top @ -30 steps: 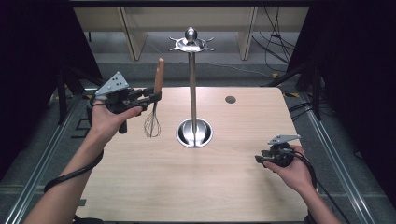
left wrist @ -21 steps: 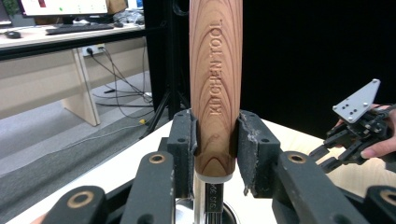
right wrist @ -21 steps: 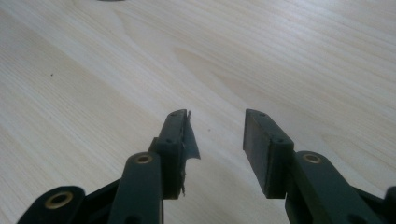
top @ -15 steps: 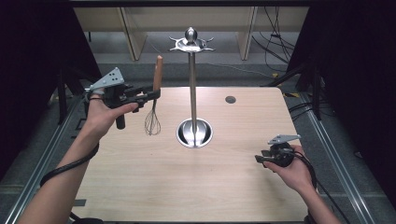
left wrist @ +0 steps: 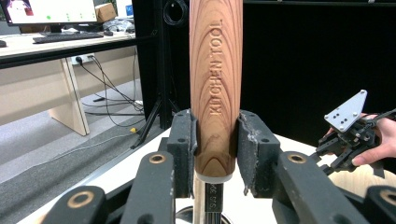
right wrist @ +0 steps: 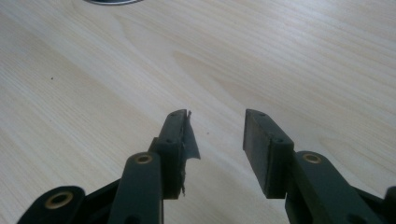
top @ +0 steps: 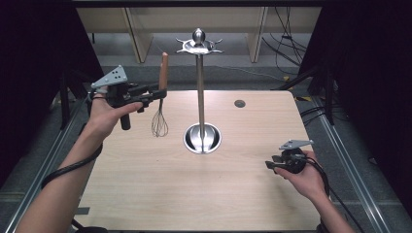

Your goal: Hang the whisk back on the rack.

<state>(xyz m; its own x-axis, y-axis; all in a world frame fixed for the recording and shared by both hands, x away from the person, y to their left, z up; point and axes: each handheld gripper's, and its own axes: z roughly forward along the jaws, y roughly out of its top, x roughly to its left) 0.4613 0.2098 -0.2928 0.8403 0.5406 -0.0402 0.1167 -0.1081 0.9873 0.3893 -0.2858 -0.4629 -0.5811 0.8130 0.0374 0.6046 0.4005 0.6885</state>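
A whisk (top: 160, 122) with a wooden handle (left wrist: 215, 84) marked "KITCHEN TOOL" hangs upright above the table's left part, wire end down. My left gripper (top: 158, 93) is shut on the handle's lower end, both pads (left wrist: 248, 147) pressed against the wood. To its right stands a tall metal utensil stand (top: 199, 82) with a round base (top: 202, 138) and hooks around its top. My right gripper (top: 270, 165) rests low over the table's right front, jaws open with bare wood between them (right wrist: 217, 135).
A light wooden table (top: 194, 194) carries the stand. A small dark round hole (top: 239, 103) sits near its far right. Black curtains flank both sides, and cables lie on the floor beyond. The other hand and its gripper (left wrist: 350, 133) appear in the left gripper view.
My left hand has shifted slightly with the whisk, keeping it upright. The right hand has stayed where it was.
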